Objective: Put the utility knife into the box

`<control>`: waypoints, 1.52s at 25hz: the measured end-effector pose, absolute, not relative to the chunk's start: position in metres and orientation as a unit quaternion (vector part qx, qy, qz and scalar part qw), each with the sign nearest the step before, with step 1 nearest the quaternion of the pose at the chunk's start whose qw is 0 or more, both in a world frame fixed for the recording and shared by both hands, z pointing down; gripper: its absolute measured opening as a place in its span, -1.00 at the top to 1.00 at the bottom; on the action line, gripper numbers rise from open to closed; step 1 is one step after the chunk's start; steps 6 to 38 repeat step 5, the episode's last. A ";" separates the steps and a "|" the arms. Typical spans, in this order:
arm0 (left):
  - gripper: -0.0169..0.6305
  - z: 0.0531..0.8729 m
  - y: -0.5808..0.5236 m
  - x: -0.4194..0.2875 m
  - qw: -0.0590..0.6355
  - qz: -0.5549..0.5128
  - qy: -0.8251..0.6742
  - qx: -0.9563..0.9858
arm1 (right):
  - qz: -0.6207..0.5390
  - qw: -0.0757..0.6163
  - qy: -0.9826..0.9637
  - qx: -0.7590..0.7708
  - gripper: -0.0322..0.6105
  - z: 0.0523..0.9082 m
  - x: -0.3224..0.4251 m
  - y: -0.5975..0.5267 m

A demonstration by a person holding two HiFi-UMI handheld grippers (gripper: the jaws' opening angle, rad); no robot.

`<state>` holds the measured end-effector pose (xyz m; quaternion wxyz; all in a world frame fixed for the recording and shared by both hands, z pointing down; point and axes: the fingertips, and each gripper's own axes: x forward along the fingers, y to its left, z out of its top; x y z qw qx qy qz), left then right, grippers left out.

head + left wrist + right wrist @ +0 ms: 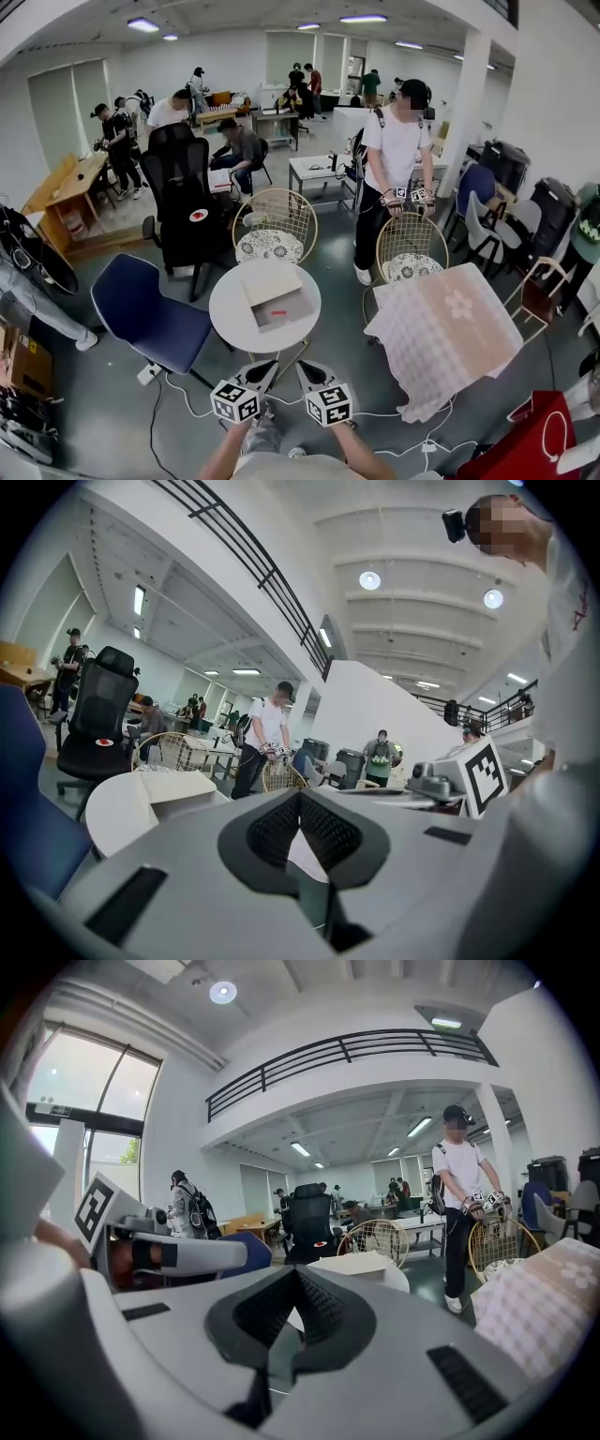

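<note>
An open cardboard box (271, 282) stands on the round white table (232, 314) in the head view. A small red utility knife (278, 312) lies inside its tray. Both grippers hover at the near edge of the table, short of the box. My left gripper (265, 367) is shut with nothing between its jaws. My right gripper (305, 367) is shut and empty too. The left gripper view looks past its closed jaws (300, 799) to the box (178, 787). The right gripper view shows closed jaws (298, 1275) and the box (361, 1265) beyond them.
A blue chair (150, 317) stands left of the table and a black office chair (190, 217) behind it. Two wire chairs (274, 230) (411, 247) are beyond. A cloth-covered table (448, 328) is to the right, a red bag (527, 441) lower right. Cables cross the floor. People stand further off.
</note>
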<state>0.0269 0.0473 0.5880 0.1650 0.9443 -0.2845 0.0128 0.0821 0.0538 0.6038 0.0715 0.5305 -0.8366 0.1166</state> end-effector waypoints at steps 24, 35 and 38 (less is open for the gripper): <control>0.91 0.583 0.046 0.034 0.154 0.010 -0.281 0.947 | 0.105 0.073 -0.837 0.533 0.85 0.601 0.091 0.053; 0.91 0.583 0.046 0.034 0.154 0.010 -0.281 0.947 | 0.105 0.073 -0.837 0.533 0.85 0.601 0.091 0.053; 0.91 0.583 0.046 0.034 0.154 0.010 -0.281 0.947 | 0.105 0.073 -0.837 0.533 0.85 0.601 0.091 0.053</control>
